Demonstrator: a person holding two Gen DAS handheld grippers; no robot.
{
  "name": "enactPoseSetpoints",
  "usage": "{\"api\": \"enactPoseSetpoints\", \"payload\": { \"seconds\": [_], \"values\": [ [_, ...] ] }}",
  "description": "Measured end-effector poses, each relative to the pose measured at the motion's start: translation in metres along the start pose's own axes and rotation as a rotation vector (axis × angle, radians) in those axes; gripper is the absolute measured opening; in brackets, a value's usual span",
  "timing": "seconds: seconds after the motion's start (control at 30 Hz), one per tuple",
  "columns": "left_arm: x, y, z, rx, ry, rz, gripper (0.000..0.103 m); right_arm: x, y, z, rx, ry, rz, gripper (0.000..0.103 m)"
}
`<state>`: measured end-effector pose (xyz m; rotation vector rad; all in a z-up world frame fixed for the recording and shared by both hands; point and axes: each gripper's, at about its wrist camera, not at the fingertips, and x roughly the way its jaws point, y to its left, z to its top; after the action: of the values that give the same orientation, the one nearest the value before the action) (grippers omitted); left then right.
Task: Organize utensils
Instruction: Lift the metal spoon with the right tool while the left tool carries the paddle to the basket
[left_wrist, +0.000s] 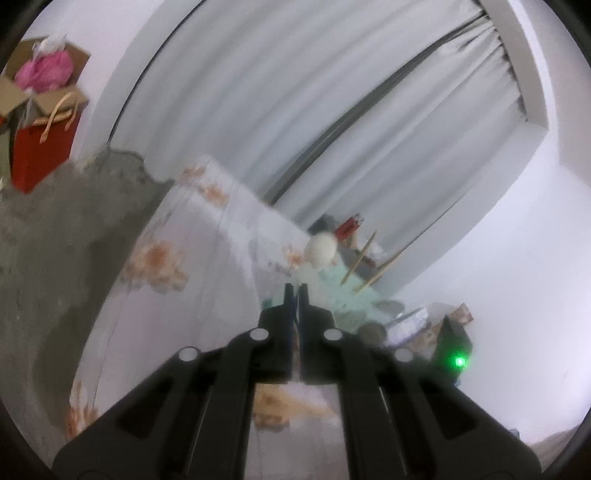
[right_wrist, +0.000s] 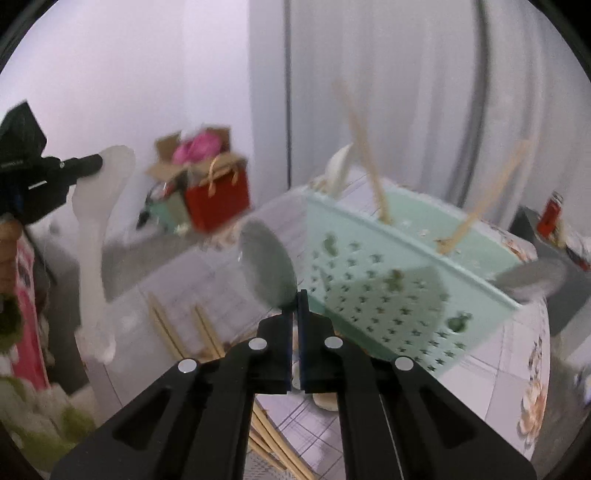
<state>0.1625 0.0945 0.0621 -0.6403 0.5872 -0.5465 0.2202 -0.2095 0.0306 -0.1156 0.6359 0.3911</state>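
- Grey spoon (right_wrist: 267, 262), mid-frame, is clamped at its handle in the right claw (right_wrist: 295, 295), just left of the green basket (right_wrist: 369, 236).
- White spoon (right_wrist: 99, 236), far left, is pinched by the left claw (left_wrist: 294, 290).
- Judgement: lift clear of the rim, then lower bowl-up beside the chopsticks (right_wrist: 369, 162).

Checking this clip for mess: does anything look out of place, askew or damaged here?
Yes. Loose chopsticks lie splayed on the table beside the green basket, while two standing chopsticks inside it lean apart. Behind, a ragged grey patch looks like bare cement.
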Motion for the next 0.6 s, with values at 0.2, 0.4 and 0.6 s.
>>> {"api": "enactPoseSetpoints", "payload": {
  "seconds": [0.2, 0.4, 0.6],
  "values": [
    [0.010, -0.023, 0.035, 0.056, -0.078, -0.018, 0.000, -0.028, -0.027, -0.008, 0.134, -0.085, -0.018, 0.002],
    [0.020, -0.038, 0.060, 0.060, -0.154, -0.032, 0.000, -0.049, -0.042, -0.015, 0.186, -0.136, -0.023, 0.002],
    [0.041, -0.058, 0.080, 0.121, -0.232, 0.010, 0.000, -0.069, -0.051, -0.015, 0.212, -0.183, -0.027, 0.002]
  ]
}}
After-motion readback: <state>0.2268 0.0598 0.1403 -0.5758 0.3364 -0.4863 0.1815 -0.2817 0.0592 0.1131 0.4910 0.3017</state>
